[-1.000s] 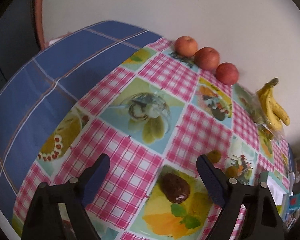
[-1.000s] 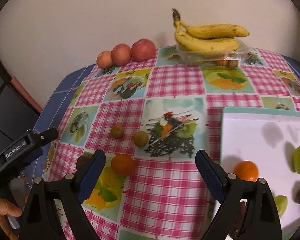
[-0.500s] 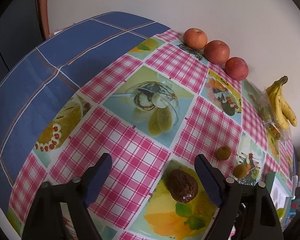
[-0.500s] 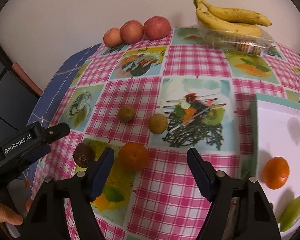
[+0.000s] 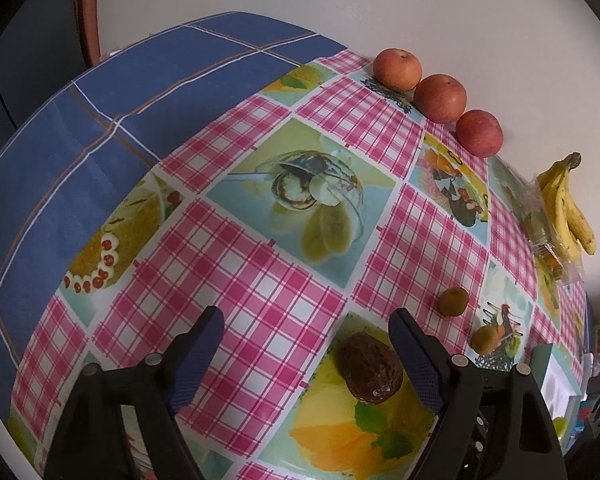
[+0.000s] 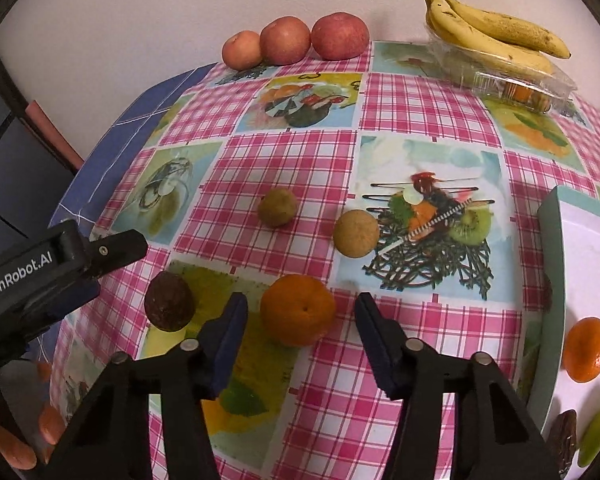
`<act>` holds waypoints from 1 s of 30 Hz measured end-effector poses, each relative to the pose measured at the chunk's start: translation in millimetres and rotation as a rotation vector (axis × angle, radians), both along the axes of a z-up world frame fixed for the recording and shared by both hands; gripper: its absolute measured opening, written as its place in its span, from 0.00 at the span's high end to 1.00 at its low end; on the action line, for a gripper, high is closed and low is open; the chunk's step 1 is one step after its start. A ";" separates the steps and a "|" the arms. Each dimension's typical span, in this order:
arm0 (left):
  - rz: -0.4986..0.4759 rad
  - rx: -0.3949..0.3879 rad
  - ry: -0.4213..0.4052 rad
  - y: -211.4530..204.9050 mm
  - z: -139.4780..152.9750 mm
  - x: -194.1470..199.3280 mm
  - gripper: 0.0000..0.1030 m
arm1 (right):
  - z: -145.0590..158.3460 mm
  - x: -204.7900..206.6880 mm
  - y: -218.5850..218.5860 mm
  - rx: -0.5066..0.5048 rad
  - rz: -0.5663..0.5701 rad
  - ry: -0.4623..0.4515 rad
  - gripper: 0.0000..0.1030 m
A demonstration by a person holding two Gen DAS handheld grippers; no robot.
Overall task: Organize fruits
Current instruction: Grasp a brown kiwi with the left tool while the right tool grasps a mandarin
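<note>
Orange mandarin [image 6: 298, 309] between spread right claw [image 6: 298, 326] tips, untouched, left claw [image 5: 306, 354] spread, brown fruit [image 5: 370, 368] inside its right finger.

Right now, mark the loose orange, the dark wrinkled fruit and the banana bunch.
loose orange [image 6: 298, 309], right wrist view, centre of its skin.
dark wrinkled fruit [image 5: 369, 367], left wrist view, middle of its top.
banana bunch [image 6: 496, 32], right wrist view, mid-length of the upper banana.

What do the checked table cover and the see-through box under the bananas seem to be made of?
The table cover looks like wipe-clean vinyl or oilcloth: smooth, lying flat, with crisp printed food pictures. The box under the bananas looks like thin clear plastic: transparent, glossy, with creased edges.
</note>
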State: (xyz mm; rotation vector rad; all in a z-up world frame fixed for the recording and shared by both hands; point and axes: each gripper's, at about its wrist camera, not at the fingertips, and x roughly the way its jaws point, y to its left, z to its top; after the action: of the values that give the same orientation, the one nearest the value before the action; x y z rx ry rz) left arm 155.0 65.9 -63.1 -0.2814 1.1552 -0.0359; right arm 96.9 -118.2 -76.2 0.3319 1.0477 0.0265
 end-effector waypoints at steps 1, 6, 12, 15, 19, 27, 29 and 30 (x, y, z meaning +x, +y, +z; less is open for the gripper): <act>-0.002 0.000 0.002 -0.4 -0.3 -0.1 0.16 | 0.1 -0.1 0.1 0.002 0.000 -0.001 0.50; -0.013 -0.007 0.009 -3.7 -0.9 -0.8 0.16 | 0.6 -0.5 0.0 0.014 0.002 -0.004 0.59; -0.033 -0.016 0.013 -8.1 0.7 -2.1 0.16 | 2.7 -3.4 -5.9 0.031 -0.012 -0.006 0.61; -0.049 -0.030 0.018 -11.2 1.5 -3.0 0.16 | 5.5 -4.9 -8.3 0.002 -0.017 -0.007 0.62; -0.079 -0.040 0.024 -18.6 2.7 -4.5 0.16 | 6.9 -7.5 -15.5 0.005 -0.027 -0.008 0.63; -0.123 -0.068 0.063 -27.9 -1.9 -6.4 0.46 | 8.7 -13.0 -31.5 -0.021 -0.063 0.000 0.63; -0.129 -0.078 0.075 -29.3 -3.8 -7.3 0.49 | 8.7 -14.1 -35.8 -0.016 -0.074 0.003 0.63; -0.131 -0.082 0.081 -30.1 -4.8 -7.5 0.52 | 8.7 -15.0 -38.3 -0.012 -0.081 0.004 0.63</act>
State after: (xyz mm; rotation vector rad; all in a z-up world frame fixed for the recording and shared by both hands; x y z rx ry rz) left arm 147.5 35.7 -68.0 -0.2813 1.2533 -0.1885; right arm 81.9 -156.5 -67.5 0.3633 1.0374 -0.0532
